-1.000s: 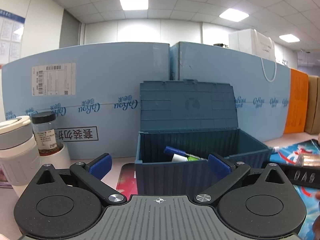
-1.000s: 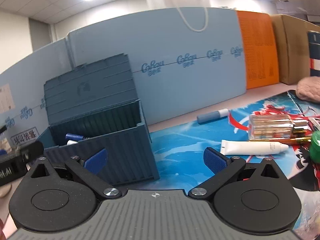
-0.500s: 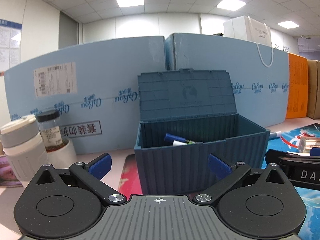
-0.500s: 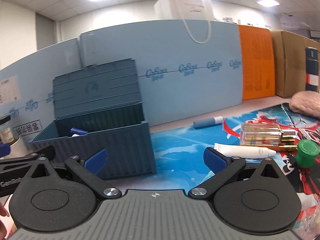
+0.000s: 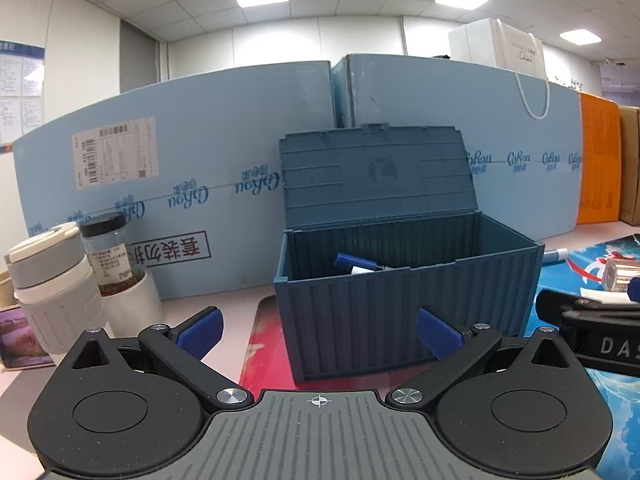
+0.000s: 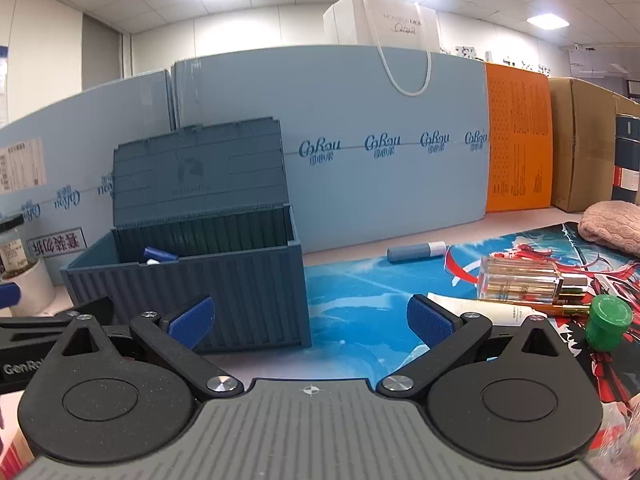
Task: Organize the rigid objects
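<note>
Both grippers have drawn back and levelled since a second ago, so the blue storage box [image 5: 404, 312] now sits lower and fuller in each view, lid propped open. From the left: a white lidded cup [image 5: 52, 284] and a spice jar [image 5: 108, 252] stand beside it, well apart from the left gripper [image 5: 319, 330], which stays spread wide and empty. Inside the box lies a blue-capped marker [image 5: 354, 261]. Rightward, the right gripper [image 6: 310, 320] is likewise released, empty, above the printed mat [image 6: 360, 292]. Beyond it rest a white tube [image 6: 480, 309], a perfume bottle [image 6: 520, 280] and a green cap [image 6: 608, 322].
</note>
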A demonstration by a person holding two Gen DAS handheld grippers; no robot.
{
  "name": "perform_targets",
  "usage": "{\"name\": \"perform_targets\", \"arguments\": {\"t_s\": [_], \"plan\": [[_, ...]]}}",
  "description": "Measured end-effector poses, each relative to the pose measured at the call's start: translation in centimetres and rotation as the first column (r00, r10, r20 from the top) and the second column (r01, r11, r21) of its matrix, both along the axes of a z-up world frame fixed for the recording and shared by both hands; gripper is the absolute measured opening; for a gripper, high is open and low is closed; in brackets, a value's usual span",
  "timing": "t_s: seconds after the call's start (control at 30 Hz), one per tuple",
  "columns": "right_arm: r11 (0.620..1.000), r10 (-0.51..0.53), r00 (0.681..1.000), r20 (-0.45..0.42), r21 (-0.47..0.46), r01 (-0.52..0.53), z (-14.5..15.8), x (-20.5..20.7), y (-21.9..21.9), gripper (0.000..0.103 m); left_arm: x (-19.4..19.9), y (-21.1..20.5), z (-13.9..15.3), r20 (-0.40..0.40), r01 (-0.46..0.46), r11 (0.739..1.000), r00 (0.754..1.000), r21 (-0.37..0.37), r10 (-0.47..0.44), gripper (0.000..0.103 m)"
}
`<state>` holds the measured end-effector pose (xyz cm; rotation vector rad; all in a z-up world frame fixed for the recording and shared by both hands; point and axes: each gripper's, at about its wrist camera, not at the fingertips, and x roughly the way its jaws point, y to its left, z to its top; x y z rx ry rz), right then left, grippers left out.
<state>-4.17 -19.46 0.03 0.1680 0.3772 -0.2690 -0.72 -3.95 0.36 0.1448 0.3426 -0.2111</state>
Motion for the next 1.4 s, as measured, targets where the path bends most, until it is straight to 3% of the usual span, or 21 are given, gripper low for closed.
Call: {"name": "perform_targets", "arguments": {"t_s": [0.43, 1.4], "plan": [[1.0, -0.01, 1.0, -0.018, 0.0, 0.01, -0.29, 0.24, -0.29, 0.103, -0.05, 0.74, 0.35, -0.005, 0.011, 0.999, 1.0, -0.053, -0.011, 0.103], [1.0, 0.003, 1.0, 0.011, 0.005, -0.003, -0.04, -0.33, -0.07, 0.103, -0.48, 0.69, 0.28, 0.012, 0.019, 0.998, 1.0, -0.057, -0.019, 0.103]]}}
